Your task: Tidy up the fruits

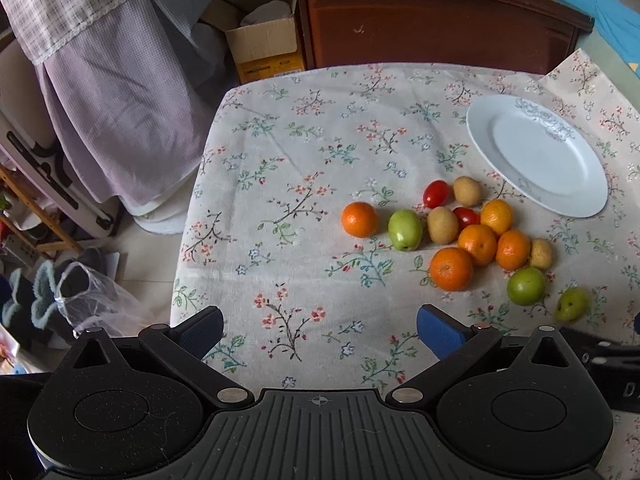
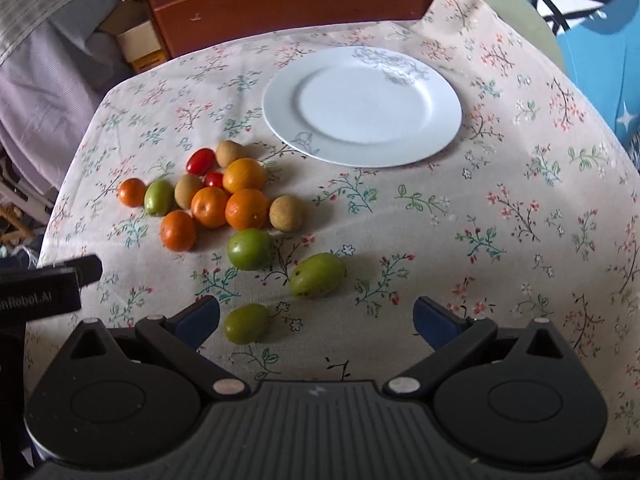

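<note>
Fruit unsorted, plate (image 2: pixel 280 120) bare.
Your left gripper (image 1: pixel 320 330) and right gripper (image 2: pixel 316 320) gape empty; fruit pile (image 2: pixel 224 204) lies ahead of fingers.

Left-side stock, as seen along my left gripper (image 1: pixel 319 330): my fingers (image 1: pixel 439 330) spread wide, blue pads facing, nothing between them, hovering over the worktop (image 1: pixel 280 152) in its floral cloth.

- White plate (image 1: pixel 538 156), bare, far right.
- Five oranges: one (image 1: pixel 359 219) standing apart at left, four in the cluster, the nearest (image 1: pixel 451 269) largest.
- Two cherry tomatoes (image 1: pixel 436 194).
- Three small brown fruits (image 1: pixel 467 191).
- Three green fruits: one (image 1: pixel 405 230) beside the lone orange, two (image 1: pixel 525 286) nearer me at right.
- Cardboard box (image 1: pixel 264 50) and wooden cabinet (image 1: pixel 432 24) beyond the worktop.
</note>
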Demonstrator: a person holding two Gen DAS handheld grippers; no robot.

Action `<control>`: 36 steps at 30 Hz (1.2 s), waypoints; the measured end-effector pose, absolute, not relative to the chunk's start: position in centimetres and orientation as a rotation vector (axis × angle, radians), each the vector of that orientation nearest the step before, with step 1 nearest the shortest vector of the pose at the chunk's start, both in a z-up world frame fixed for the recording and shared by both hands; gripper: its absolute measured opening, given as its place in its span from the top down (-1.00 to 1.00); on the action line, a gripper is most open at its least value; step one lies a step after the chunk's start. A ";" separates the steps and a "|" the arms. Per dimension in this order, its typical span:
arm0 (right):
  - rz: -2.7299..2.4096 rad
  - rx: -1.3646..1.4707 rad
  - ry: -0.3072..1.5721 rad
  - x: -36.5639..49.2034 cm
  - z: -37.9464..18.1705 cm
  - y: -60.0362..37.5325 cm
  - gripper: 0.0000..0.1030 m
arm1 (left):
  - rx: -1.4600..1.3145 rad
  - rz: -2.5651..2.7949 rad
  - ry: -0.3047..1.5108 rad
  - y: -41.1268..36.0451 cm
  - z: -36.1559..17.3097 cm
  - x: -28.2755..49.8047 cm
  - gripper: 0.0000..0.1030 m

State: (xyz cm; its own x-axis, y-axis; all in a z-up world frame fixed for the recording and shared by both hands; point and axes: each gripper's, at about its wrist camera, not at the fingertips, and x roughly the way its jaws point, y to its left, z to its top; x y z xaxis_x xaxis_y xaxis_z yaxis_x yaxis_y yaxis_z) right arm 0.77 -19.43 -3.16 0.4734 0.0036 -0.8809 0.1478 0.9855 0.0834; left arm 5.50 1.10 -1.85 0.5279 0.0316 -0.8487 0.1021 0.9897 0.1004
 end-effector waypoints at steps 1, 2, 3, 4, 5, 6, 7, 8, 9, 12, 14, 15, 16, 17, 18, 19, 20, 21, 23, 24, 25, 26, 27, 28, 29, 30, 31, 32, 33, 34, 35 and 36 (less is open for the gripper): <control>-0.093 0.158 1.075 0.9 -3.2 -19.4 -0.98 | 0.138 -0.042 1.021 1.2 -2.0 5.5 -1.00; -0.098 0.162 1.072 0.9 -3.3 -19.4 -0.98 | 0.129 -0.043 1.024 1.4 -2.1 5.5 -1.00; -0.100 0.166 1.069 1.0 -3.4 -19.3 -0.98 | 0.122 -0.043 1.025 1.5 -2.1 5.5 -1.00; -0.101 0.169 1.067 1.1 -3.4 -19.3 -0.98 | 0.117 -0.045 1.025 1.5 -2.1 5.4 -1.00; -0.101 0.169 1.065 1.2 -3.5 -19.1 -0.98 | 0.115 -0.048 1.025 1.5 -2.0 5.4 -1.00; -0.100 0.169 1.065 1.2 -3.6 -19.0 -0.98 | 0.115 -0.050 1.025 1.4 -2.0 5.4 -1.00; -0.099 0.170 1.066 1.3 -3.7 -18.8 -0.98 | 0.118 -0.051 1.026 1.4 -2.1 5.4 -1.00; -0.096 0.172 1.068 1.3 -3.9 -18.7 -0.98 | 0.123 -0.051 1.028 1.3 -2.2 5.4 -1.00; -0.092 0.173 1.068 1.4 -4.0 -18.6 -0.98 | 0.129 -0.050 1.030 1.3 -2.3 5.4 -1.00; -0.089 0.155 1.065 1.3 -4.1 -18.1 -0.98 | 0.143 -0.055 1.031 1.1 -2.4 5.3 -1.00; -0.085 0.146 1.060 1.2 -4.1 -17.9 -0.98 | 0.149 -0.056 1.032 1.1 -2.5 5.2 -1.00; -0.082 0.147 1.059 1.2 -4.0 -17.8 -0.98 | 0.151 -0.057 1.034 1.1 -2.5 5.1 -1.00; -0.082 0.150 1.057 1.2 -4.0 -17.8 -0.98 | 0.151 -0.059 1.036 1.1 -2.6 5.1 -1.00; -0.081 0.153 1.055 1.2 -3.9 -17.9 -0.98 | 0.150 -0.061 1.037 1.0 -2.6 5.1 -1.00; -0.079 0.153 1.054 1.2 -3.9 -17.9 -0.98 | 0.151 -0.061 1.036 1.0 -2.6 5.0 -1.00; -0.081 0.150 1.055 1.2 -3.9 -17.8 -0.98 | 0.153 -0.061 1.035 1.0 -2.6 5.0 -1.00; -0.083 0.147 1.057 1.2 -4.0 -17.8 -0.98 | 0.153 -0.061 1.035 1.0 -2.5 5.0 -1.00; -0.082 0.144 1.060 1.3 -4.0 -17.8 -0.98 | 0.153 -0.062 1.035 1.0 -2.5 5.0 -1.00; -0.080 0.142 1.061 1.3 -4.0 -17.7 -0.98 | 0.155 -0.061 1.035 0.9 -2.5 5.0 -1.00; -0.079 0.140 1.062 1.3 -4.0 -17.7 -0.98 | 0.156 -0.060 1.036 0.9 -2.6 5.0 -1.00; -0.079 0.137 1.063 1.3 -4.1 -17.7 -0.98 | 0.157 -0.059 1.036 0.9 -2.6 5.0 -1.00; -0.080 0.134 1.063 1.3 -4.1 -17.7 -0.98 | 0.157 -0.059 1.035 0.9 -2.5 4.9 -1.00; -0.079 0.133 1.062 1.3 -4.1 -17.6 -0.98 | 0.157 -0.059 1.035 1.0 -2.5 4.9 -1.00; -0.079 0.132 1.061 1.2 -4.1 -17.6 -0.98 | 0.157 -0.059 1.035 1.0 -2.5 5.0 -1.00; -0.078 0.131 1.061 1.2 -4.1 -17.6 -0.98 | 0.157 -0.058 1.036 1.0 -2.5 5.0 -1.00; -0.078 0.129 1.062 1.3 -4.1 -17.6 -0.98 | 0.157 -0.057 1.036 1.0 -2.6 5.0 -1.00; -0.079 0.129 1.063 1.3 -4.1 -17.6 -0.98 | 0.158 -0.056 1.036 1.0 -2.6 5.0 -1.00; -0.079 0.129 1.063 1.3 -4.1 -17.6 -0.98 | 0.159 -0.055 1.035 1.0 -2.6 5.0 -1.00; -0.078 0.129 1.064 1.3 -4.1 -17.6 -0.98 | 0.159 -0.054 1.034 1.0 -2.6 5.0 -1.00; -0.077 0.128 1.064 1.3 -4.1 -17.5 -0.98 | 0.159 -0.054 1.034 1.0 -2.6 5.0 -1.00; -0.077 0.127 1.064 1.3 -4.1 -17.5 -0.98 | 0.160 -0.054 1.035 1.1 -2.6 5.0 -1.00; -0.077 0.126 1.065 1.3 -4.1 -17.5 -0.98 | 0.160 -0.053 1.035 1.1 -2.6 5.0 -1.00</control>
